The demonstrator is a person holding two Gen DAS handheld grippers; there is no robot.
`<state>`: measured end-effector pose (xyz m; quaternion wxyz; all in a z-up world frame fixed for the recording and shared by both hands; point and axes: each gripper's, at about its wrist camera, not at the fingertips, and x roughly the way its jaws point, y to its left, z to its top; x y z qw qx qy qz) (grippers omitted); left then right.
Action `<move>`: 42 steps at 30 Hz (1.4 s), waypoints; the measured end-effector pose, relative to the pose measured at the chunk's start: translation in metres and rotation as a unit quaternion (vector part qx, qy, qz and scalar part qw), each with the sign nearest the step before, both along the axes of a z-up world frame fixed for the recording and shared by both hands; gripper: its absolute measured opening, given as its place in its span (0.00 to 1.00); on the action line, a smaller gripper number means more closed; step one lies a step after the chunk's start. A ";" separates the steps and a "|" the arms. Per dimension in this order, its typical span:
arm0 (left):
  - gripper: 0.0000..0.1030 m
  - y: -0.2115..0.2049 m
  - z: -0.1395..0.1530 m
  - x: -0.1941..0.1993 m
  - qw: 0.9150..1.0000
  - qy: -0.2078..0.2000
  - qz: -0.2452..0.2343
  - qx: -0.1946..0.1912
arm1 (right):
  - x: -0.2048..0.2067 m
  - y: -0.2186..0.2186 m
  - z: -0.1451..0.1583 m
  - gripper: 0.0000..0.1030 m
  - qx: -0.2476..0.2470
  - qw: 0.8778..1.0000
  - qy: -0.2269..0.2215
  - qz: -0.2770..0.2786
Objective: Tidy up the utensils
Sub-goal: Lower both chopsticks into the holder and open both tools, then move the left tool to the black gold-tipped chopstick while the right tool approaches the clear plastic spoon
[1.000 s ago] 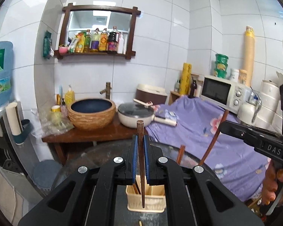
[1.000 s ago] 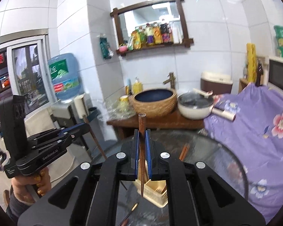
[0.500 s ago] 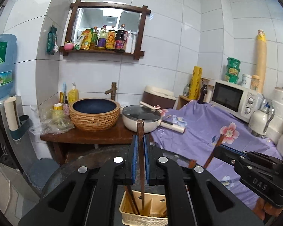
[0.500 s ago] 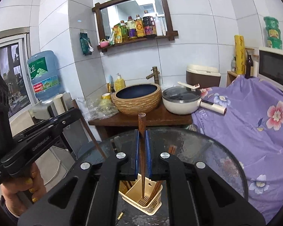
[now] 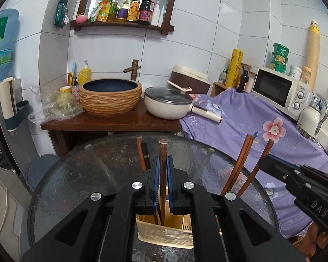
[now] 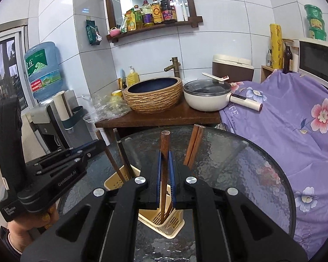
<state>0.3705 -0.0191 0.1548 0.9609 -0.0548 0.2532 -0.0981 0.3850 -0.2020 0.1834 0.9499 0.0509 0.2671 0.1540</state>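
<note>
Two wrist views look across a round glass table (image 5: 81,174) in a tiled kitchen corner, with a woven basin (image 5: 110,97) and a lidded white pan (image 5: 167,104) on a wooden counter behind it. On the left, the left gripper (image 5: 163,181) is clamped tight on a single brown chopstick (image 5: 163,152), held upright between its blue pads. A second ago this chopstick hung well above a small cream utensil basket (image 5: 164,233); now both hands have come down, the basket fills the lower middle of the view, and the chopstick's lower end reaches inside its rim. Other chopsticks (image 5: 240,163) already lean in the basket to the right of that. On the right, the right gripper (image 6: 165,174) is likewise squeezed shut on its own chopstick (image 6: 165,146), which has also dropped from above the basket (image 6: 120,183) until its tip sits inside a slotted compartment. A person's hand (image 6: 21,229) is visible at the far left of that view, gripping the other tool's handle. Judging by this, both chopsticks are nearly placed; what seems to remain is letting go so they settle among the rest, with some chance they tip outward.
</note>
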 end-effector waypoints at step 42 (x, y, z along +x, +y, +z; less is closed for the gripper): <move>0.86 0.039 -0.137 -0.088 0.993 0.106 -0.008 0.046 | -0.104 0.028 -0.161 0.58 -0.124 0.988 0.093 0.028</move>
